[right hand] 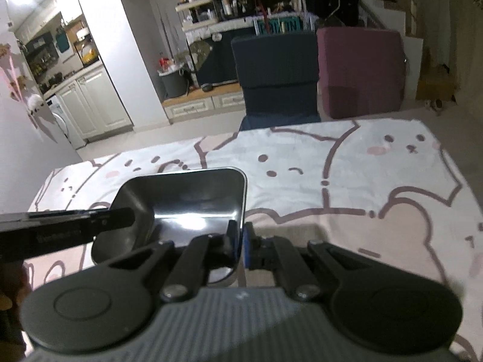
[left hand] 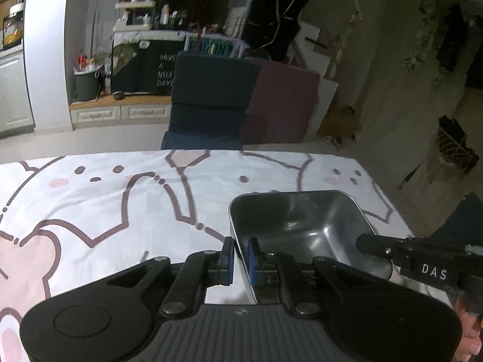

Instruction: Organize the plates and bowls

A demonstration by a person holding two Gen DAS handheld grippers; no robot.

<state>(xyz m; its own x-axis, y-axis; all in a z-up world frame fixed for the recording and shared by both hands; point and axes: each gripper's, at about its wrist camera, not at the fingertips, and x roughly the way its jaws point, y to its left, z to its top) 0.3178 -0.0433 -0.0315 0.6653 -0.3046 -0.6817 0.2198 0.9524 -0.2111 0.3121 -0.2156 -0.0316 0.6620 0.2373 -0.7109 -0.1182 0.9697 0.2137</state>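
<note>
A square steel bowl [left hand: 305, 226] with rounded corners hangs just above the tablecloth, held from both sides. My left gripper [left hand: 240, 256] is shut on its left wall, one blue pad inside and one outside. My right gripper [right hand: 240, 241] is shut on the opposite wall of the same bowl [right hand: 187, 202]. Each gripper shows in the other's view as a dark bar across the bowl's near rim: the right gripper [left hand: 371, 244] and the left gripper [right hand: 120, 214]. The bowl is empty inside. No other plates or bowls are in sight.
The table carries a white cloth with pink and brown cartoon animals [left hand: 120, 205]. A dark blue chair [left hand: 208, 99] and a maroon one [right hand: 359, 72] stand at the far edge. Beyond them are kitchen cabinets and cluttered shelves [right hand: 208, 15]. The table's right edge [left hand: 389, 199] lies close to the bowl.
</note>
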